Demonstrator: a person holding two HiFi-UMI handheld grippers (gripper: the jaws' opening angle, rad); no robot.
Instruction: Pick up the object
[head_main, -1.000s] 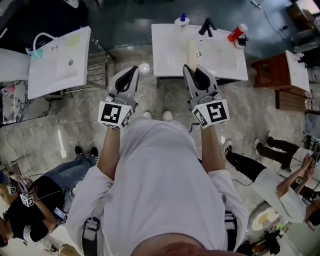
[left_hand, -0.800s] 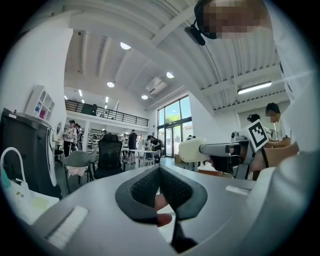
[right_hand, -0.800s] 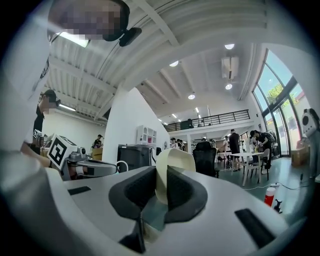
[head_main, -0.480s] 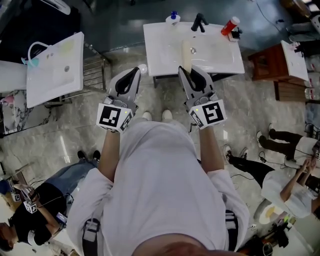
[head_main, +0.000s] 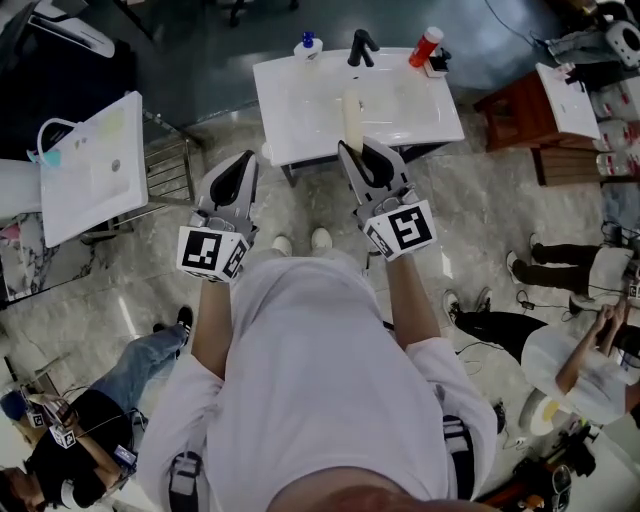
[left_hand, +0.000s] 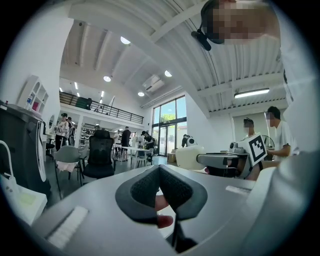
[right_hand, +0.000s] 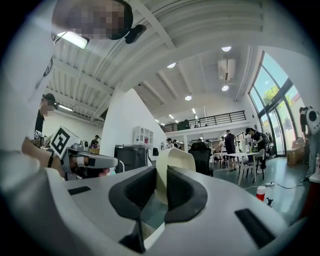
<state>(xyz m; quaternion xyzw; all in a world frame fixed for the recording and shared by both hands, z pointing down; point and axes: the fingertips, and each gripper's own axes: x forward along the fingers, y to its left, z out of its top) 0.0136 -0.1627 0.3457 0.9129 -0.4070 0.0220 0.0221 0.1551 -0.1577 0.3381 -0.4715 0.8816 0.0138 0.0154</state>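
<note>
A pale cream, flat oblong object (head_main: 352, 112) sticks up from my right gripper (head_main: 353, 148), whose jaws are shut on it, above the front edge of a white washbasin (head_main: 300, 120). In the right gripper view the cream object (right_hand: 176, 159) stands between the dark pads (right_hand: 185, 192) of the right gripper (right_hand: 161, 175). My left gripper (head_main: 245, 162) hangs beside it over the marble floor, jaws together and empty. In the left gripper view the left gripper (left_hand: 160, 169) has its pads meeting at the tip, and the right gripper (left_hand: 220, 159) shows beyond with the cream object.
On the washbasin's far rim stand a black tap (head_main: 362, 45), a blue-capped pump bottle (head_main: 308, 46) and a red bottle (head_main: 427, 45). A second white basin (head_main: 90, 165) and a metal rack (head_main: 172, 165) are at the left, a wooden stand (head_main: 520, 110) at the right. People sit at lower left (head_main: 80, 430) and right (head_main: 570, 360).
The washbasin has slid left and up in the head view. Both grippers sit a little lower and further left in the picture. The right gripper still holds the cream object.
</note>
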